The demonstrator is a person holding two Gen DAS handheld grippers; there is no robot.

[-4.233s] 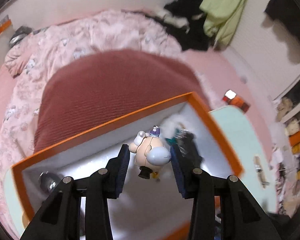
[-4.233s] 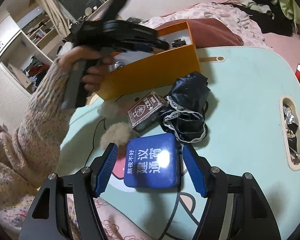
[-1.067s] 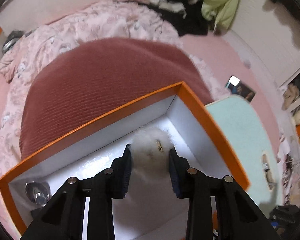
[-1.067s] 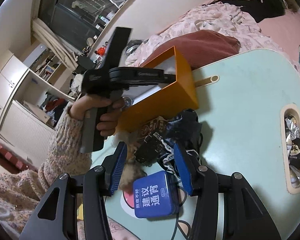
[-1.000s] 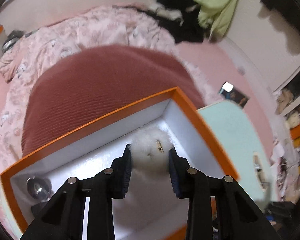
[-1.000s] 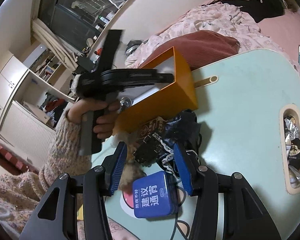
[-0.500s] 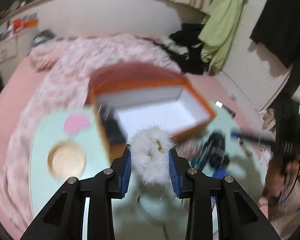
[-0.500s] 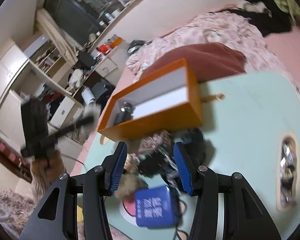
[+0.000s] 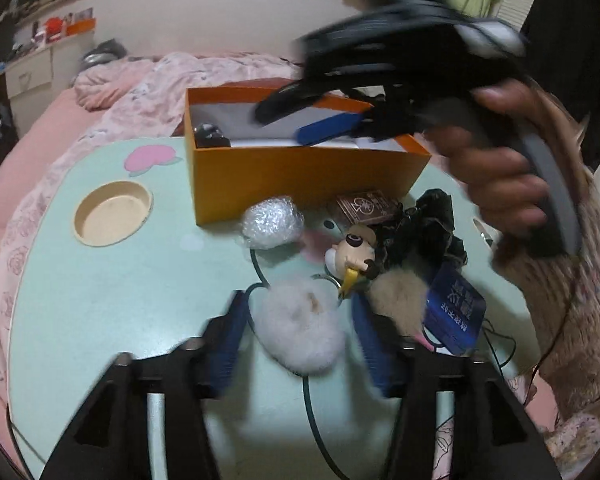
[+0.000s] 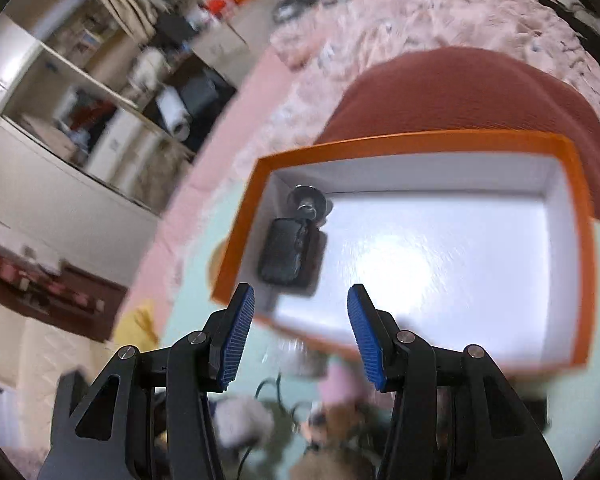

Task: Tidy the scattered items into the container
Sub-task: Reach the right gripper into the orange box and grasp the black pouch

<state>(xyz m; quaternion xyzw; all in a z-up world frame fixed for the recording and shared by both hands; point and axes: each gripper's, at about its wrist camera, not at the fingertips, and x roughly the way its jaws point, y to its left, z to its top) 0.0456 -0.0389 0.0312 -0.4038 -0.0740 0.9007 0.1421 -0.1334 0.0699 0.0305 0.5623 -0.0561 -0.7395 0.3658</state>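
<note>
The left gripper (image 9: 298, 338) is opening its jaws. A white fluffy ball (image 9: 302, 326) sits between them on the pale green table (image 9: 108, 300). The blue pads stand a little way off each side of the ball, so it is let go and not squeezed. The pads look smeared, so their edges are hard to see.

The right gripper (image 10: 300, 334) has its jaws partly apart with nothing between them. It hangs over the orange box (image 10: 420, 138). In the left wrist view a hand (image 9: 504, 168) holds this gripper above the box, and it is very blurred.

Past the tips of the right jaws, the white floor of the box is mostly bare. A black case (image 10: 286, 256) and a shiny metal thing (image 10: 306, 200) lie in the left corner, just beyond the left pad.

Ahead of the left jaws lie the other things. A ball of clear wrap (image 9: 272, 222) is straight ahead, touching the box. A small toy figure (image 9: 356, 248) is ahead and to the right. A tan fluffy ball (image 9: 400, 296) is just beside the right pad. A blue tin (image 9: 454, 312) is further right. A brown card pack (image 9: 364, 208) and a black cloth (image 9: 428, 232) lie beyond those, near the box.

Under the right gripper the table things are too blurred to tell apart.
</note>
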